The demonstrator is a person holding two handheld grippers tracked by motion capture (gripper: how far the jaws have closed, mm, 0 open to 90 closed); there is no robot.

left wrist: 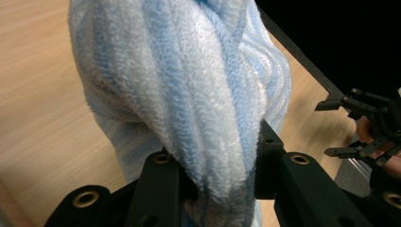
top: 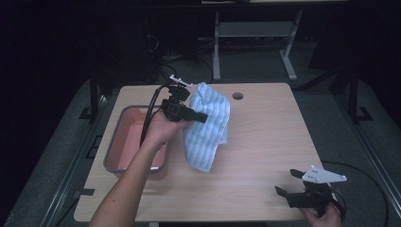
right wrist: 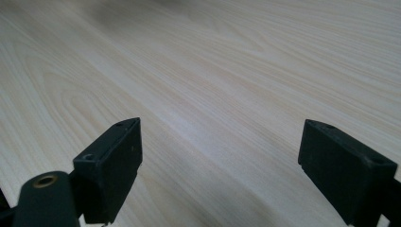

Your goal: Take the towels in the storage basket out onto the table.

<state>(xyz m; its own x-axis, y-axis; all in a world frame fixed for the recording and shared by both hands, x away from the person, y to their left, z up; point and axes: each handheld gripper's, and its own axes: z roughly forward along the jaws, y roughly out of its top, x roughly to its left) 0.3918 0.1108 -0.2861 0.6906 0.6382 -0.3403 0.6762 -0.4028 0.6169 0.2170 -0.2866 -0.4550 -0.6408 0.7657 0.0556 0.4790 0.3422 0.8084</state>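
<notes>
A blue and white striped towel (top: 208,125) hangs above the wooden table (top: 265,142), held up near its top by my left gripper (top: 201,117). In the left gripper view the towel (left wrist: 189,94) is bunched and pinched between the two black jaws of the left gripper (left wrist: 220,165). My right gripper (top: 289,182) rests low at the table's front right corner, jaws wide apart. In the right gripper view the right gripper (right wrist: 220,175) has only bare wood between its jaws.
A pink tub with a grey rim (top: 124,142) sits at the table's left side, just left of the towel. A round cable hole (top: 238,96) is near the far edge. Table legs and cables lie on the floor beyond.
</notes>
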